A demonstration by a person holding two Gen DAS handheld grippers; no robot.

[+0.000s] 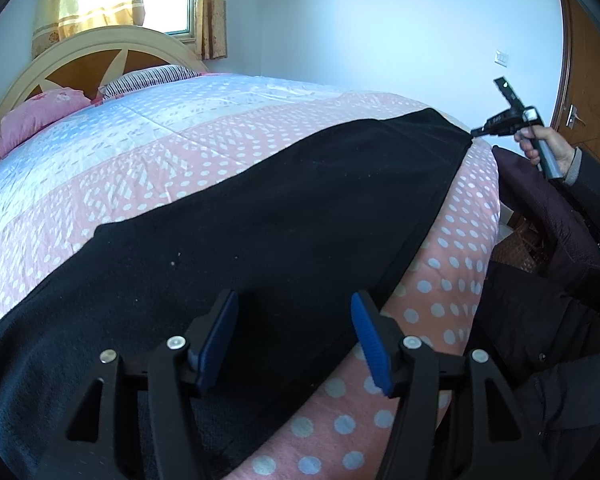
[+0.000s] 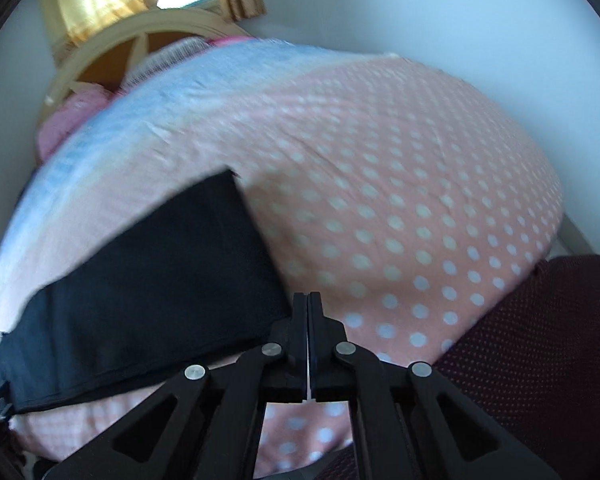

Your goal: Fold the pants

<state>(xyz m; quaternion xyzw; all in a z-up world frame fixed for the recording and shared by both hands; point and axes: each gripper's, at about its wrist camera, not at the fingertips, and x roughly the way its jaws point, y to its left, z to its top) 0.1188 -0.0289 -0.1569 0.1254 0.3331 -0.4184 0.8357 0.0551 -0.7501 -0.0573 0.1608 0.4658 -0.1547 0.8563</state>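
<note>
Pants, black knit fabric (image 1: 260,208): spread flat along the near side of a bed with pink white-dotted quilt (image 1: 260,120). Left gripper (image 1: 294,336): blue-padded jaws wide apart, poised over the near edge of the fabric, holding nothing. Right gripper (image 2: 308,316): jaws pressed together at the pants' far corner, pinching that edge; a hand (image 1: 548,146) holds its handle. Right-wrist view blurred.

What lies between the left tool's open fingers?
In the left wrist view, the left tool is open over the black pants. Only pants fabric fills the gap, with the pants' edge and the dotted bedspread by the right finger.
</note>
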